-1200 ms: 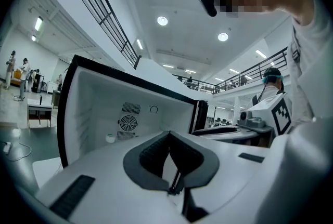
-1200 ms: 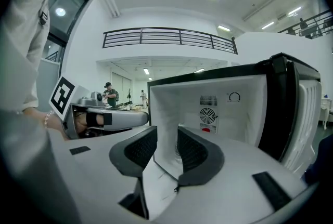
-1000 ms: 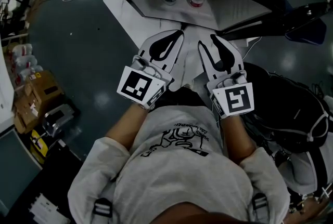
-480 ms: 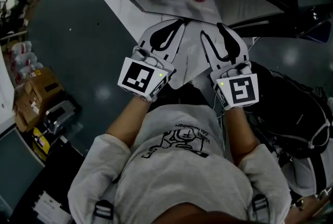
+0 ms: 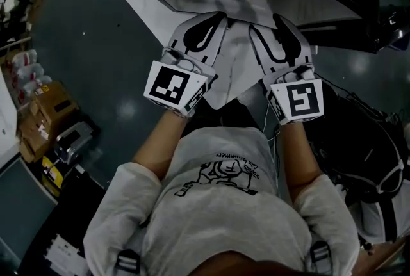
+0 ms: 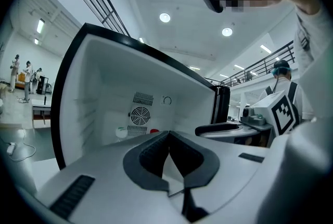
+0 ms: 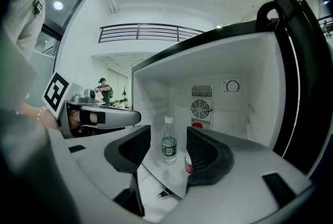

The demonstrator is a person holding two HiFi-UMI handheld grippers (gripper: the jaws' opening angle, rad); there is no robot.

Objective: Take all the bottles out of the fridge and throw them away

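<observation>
The right claw [image 7: 168,132], empty and just been opening, should slide level into the fridge [image 7: 250,88] until its pads flank the green-label bottle [image 7: 168,146]. The left claw [image 6: 168,134] is closed and empty.

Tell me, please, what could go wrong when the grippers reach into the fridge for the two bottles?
1. The green-label bottle and red-capped bottle stand close together. The right gripper, whose jaws have just been opening with nothing between them yet, may knock one over while taking the other.
2. The left gripper is shut, so it would push a bottle rather than grasp it.
</observation>
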